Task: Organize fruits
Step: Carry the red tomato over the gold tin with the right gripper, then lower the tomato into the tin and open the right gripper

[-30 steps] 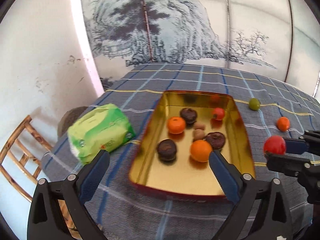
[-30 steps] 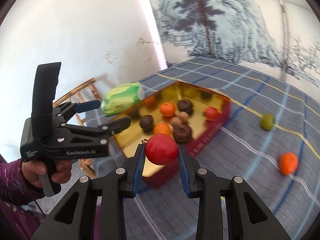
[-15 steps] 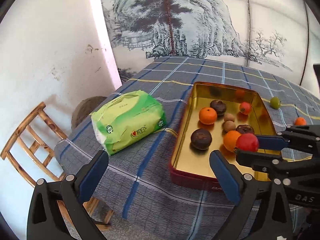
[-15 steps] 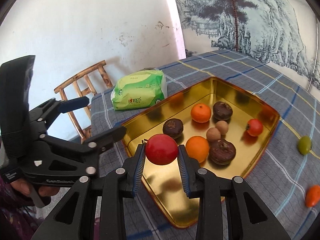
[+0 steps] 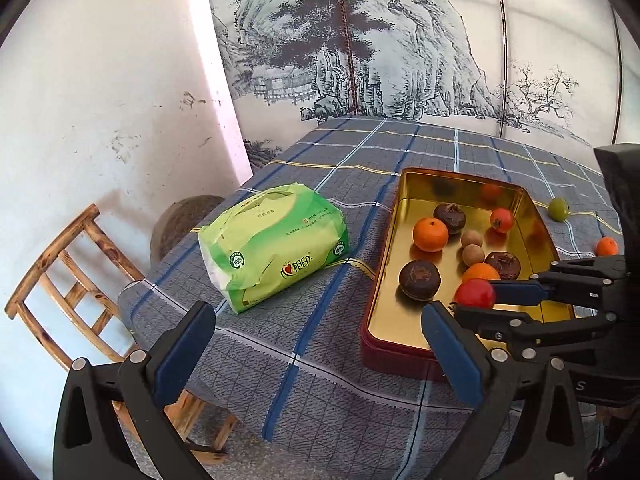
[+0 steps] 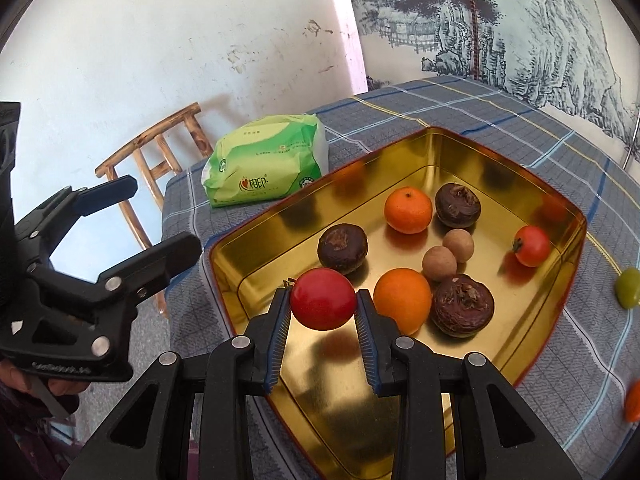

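Note:
My right gripper (image 6: 323, 300) is shut on a round red fruit (image 6: 322, 298) and holds it above the near end of the gold tray (image 6: 256, 240). In the left wrist view the red fruit (image 5: 475, 294) hangs over the tray (image 5: 384, 272) between the right gripper's (image 5: 476, 304) blue pads. Inside the tray lie two oranges (image 6: 408, 210), several dark brown fruits (image 6: 342, 248), two small tan ones (image 6: 439, 263) and a small red one (image 6: 532, 245). My left gripper (image 5: 316, 340) is open and empty over the tablecloth, left of the tray.
A green tissue pack (image 5: 272, 246) lies on the checked tablecloth (image 5: 320, 360) left of the tray. A green fruit (image 5: 558, 209) and an orange one (image 5: 607, 246) sit on the cloth beyond the tray. A wooden chair (image 5: 68, 280) stands off the table's left edge.
The right gripper has carried the red fruit leftward from beside the tray to over its near end. The left gripper has shifted left, away from the tray, still open.

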### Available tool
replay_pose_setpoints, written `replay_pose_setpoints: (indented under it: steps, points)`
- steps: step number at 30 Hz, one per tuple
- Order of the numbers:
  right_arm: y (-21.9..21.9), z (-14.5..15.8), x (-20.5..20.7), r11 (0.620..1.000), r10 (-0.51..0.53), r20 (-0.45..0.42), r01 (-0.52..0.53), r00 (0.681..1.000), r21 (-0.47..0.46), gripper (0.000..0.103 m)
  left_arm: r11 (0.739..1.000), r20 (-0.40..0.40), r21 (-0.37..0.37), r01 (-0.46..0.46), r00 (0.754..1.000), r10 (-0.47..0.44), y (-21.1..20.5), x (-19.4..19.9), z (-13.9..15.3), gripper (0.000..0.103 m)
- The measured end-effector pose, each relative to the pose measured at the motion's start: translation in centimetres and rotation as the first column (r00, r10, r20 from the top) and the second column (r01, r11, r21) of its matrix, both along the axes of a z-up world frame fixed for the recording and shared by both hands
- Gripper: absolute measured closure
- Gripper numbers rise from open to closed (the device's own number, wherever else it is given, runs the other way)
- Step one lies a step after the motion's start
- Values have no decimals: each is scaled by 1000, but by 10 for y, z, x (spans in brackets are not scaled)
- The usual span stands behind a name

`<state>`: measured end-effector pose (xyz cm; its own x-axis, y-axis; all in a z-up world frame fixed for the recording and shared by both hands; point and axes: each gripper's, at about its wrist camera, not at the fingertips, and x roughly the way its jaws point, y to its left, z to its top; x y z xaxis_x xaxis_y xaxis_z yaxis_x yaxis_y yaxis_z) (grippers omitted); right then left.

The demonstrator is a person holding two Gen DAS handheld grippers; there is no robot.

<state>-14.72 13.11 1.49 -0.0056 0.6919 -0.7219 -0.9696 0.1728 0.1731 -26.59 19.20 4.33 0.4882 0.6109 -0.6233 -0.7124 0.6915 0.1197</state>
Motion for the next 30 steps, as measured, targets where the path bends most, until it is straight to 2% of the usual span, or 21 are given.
replay_pose_setpoints:
  steps: [7,19,24,30]
  points:
    - [8,-1,5,1000,-21,-13,21,1000,1,68,1000,-4,-12,4,1000,-4,-1,1,-1,1]
    - [-10,17,21,991,-43,-132,59,990,122,64,1000,-11,-12,7,1000,-8,-4,3,-1,1]
    - [-42,27,27,980,-91,-114,110,989,169,59,1000,-16,11,26,1000,-26,-12,5,3,1]
    - [-108,28,46,951,-237,-69,246,969,189,50,998,-17,11,63,998,-63,-24,13,9,1]
